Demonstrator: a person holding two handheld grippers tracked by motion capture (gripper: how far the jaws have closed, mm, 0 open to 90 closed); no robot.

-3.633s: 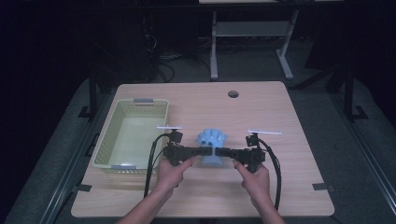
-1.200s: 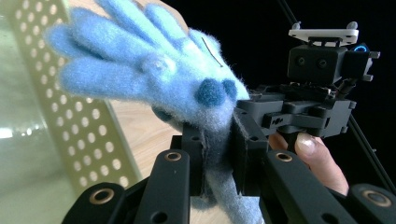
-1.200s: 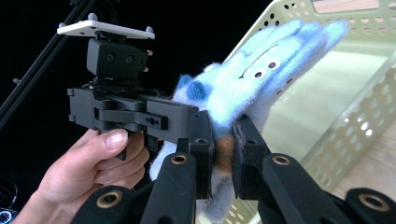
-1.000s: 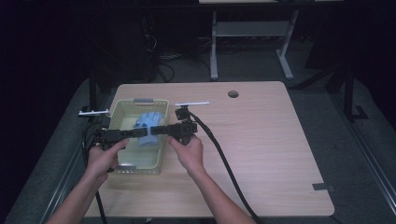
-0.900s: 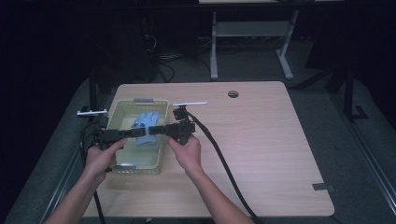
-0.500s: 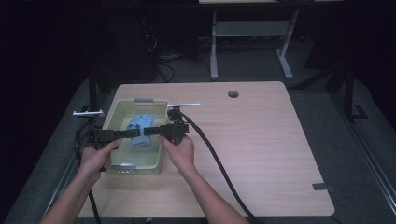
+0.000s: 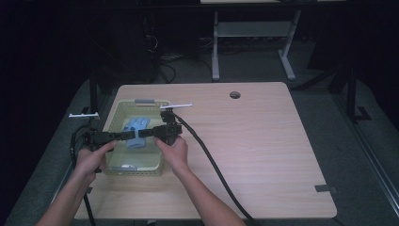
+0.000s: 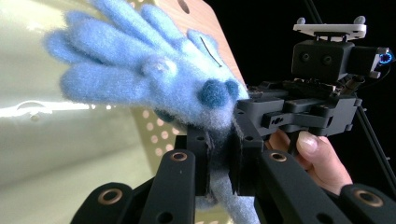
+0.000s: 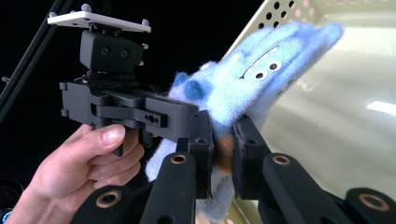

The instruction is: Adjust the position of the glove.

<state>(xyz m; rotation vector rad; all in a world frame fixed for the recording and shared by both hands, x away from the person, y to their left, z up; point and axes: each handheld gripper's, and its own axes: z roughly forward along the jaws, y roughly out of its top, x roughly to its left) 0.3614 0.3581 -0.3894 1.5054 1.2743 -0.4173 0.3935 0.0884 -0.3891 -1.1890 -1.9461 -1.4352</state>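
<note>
Both hands have carried the blue plush toy (image 7: 136, 134) from the bare tabletop, where it sat a few seconds back, over to the yellow-green basket (image 7: 120, 165); over the last second it has sunk lower between the walls.

Left gripper (image 8: 219, 154): jaws clamped on the toy's lower fabric, pads pressing it flat, after closing the last bit over the past second. Fuzzy fingers of the toy fan out just ahead and above the jaws, with dark blue spots right at the pinch point. Beyond them the basket's pale inner wall with its rows of holes, then a strip of the wooden table (image 8: 201, 28).

Right gripper (image 9: 223, 149): also closed on the same toy, gripping a blue and brownish fold between its pads. Toy's face with eyes and a mouth line sits ahead and up from the jaws, against the basket floor.

Grippers face each other, tips nearly meeting, toy pinched between them. In the high view the left gripper (image 7: 123, 136) comes in across the basket's left rim, the right gripper (image 7: 149, 133) over its right rim, cable (image 7: 211, 165) trailing back across the table.
</note>
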